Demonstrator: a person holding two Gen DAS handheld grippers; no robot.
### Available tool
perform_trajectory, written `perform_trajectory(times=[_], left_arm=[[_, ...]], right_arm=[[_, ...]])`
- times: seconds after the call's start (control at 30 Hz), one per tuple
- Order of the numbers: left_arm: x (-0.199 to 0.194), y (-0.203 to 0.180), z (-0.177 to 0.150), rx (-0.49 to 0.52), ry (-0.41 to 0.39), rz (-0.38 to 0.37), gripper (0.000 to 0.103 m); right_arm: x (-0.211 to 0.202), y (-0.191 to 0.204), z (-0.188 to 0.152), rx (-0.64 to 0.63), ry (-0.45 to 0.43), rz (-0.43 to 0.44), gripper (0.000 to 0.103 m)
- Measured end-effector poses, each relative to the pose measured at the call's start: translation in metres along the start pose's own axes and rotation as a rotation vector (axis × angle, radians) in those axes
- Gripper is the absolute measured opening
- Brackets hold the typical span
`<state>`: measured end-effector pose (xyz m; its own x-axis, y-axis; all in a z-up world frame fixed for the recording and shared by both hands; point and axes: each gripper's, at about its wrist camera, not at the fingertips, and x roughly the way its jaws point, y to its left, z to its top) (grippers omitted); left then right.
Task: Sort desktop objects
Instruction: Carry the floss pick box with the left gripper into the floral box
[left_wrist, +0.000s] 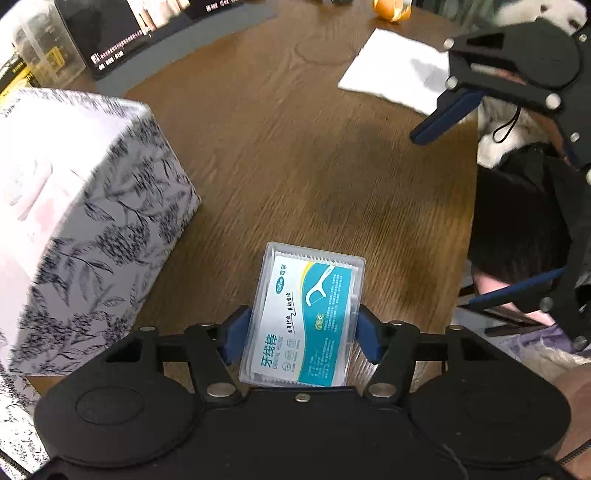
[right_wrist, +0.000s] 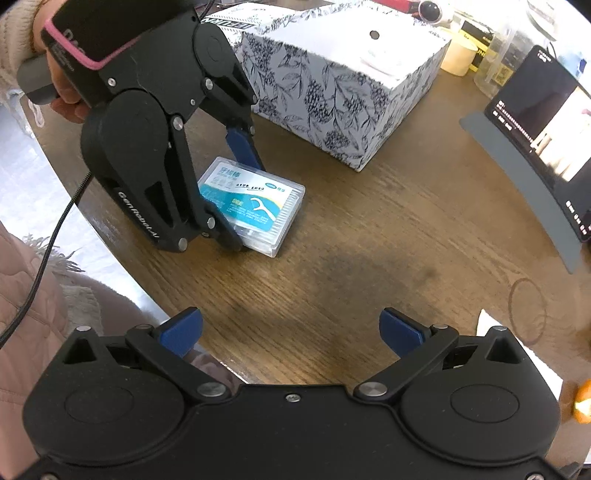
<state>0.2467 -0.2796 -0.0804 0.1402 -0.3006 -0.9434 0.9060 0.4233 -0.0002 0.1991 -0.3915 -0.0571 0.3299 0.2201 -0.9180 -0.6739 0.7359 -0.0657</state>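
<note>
Floss box (left_wrist: 303, 317) pinched in left gripper (left_wrist: 303, 332) jaws; right gripper (right_wrist: 291, 328) jaws spread.

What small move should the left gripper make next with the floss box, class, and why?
Probably lift it a little off the table. The left gripper already has its blue fingers closed on both sides of the dental floss box, which seems to rest on the wooden table; the right gripper hangs open and empty.

A home living space is suggested: a round wooden table (right_wrist: 369, 229) is seen, cluttered with a floral-print box (right_wrist: 343, 74) at upper centre, a propped tablet (right_wrist: 546, 147) playing video at right, a paper napkin (left_wrist: 391, 70), and a fluffy rug (right_wrist: 62, 266) at left.
</note>
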Motion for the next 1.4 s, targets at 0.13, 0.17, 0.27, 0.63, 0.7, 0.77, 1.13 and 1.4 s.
perform_trajectory(times=[0.13,0.17,0.27,0.63,0.7,0.77,1.13,1.4], left_arm=[[-0.023,0.003,0.01,-0.015,-0.047,-0.006,0.058],[-0.032,0.002,0.011,-0.018,-0.062,-0.005,0.058],[-0.057,0.007,0.016,-0.031,-0.103,0.001,0.058],[-0.117,0.043,0.046,-0.127,-0.181,0.051,0.058],[-0.12,0.056,0.051,-0.127,-0.182,0.078,0.058],[-0.122,0.069,0.057,-0.125,-0.18,0.091,0.058],[-0.083,0.14,0.092,-0.048,-0.134,0.091,0.057],[-0.024,0.159,0.103,0.011,-0.034,0.032,0.057]], right_arm=[[-0.01,-0.001,0.008,-0.017,-0.017,-0.017,0.103],[-0.012,-0.002,0.011,-0.019,-0.023,-0.022,0.103],[-0.022,-0.006,0.024,-0.02,-0.047,-0.034,0.103],[-0.043,-0.025,0.093,-0.029,-0.132,0.01,0.103],[-0.043,-0.027,0.104,-0.025,-0.139,0.024,0.103],[-0.042,-0.03,0.116,-0.015,-0.144,0.04,0.103],[-0.019,-0.054,0.147,0.078,-0.122,0.071,0.103],[0.001,-0.066,0.151,0.196,-0.084,0.143,0.103]])
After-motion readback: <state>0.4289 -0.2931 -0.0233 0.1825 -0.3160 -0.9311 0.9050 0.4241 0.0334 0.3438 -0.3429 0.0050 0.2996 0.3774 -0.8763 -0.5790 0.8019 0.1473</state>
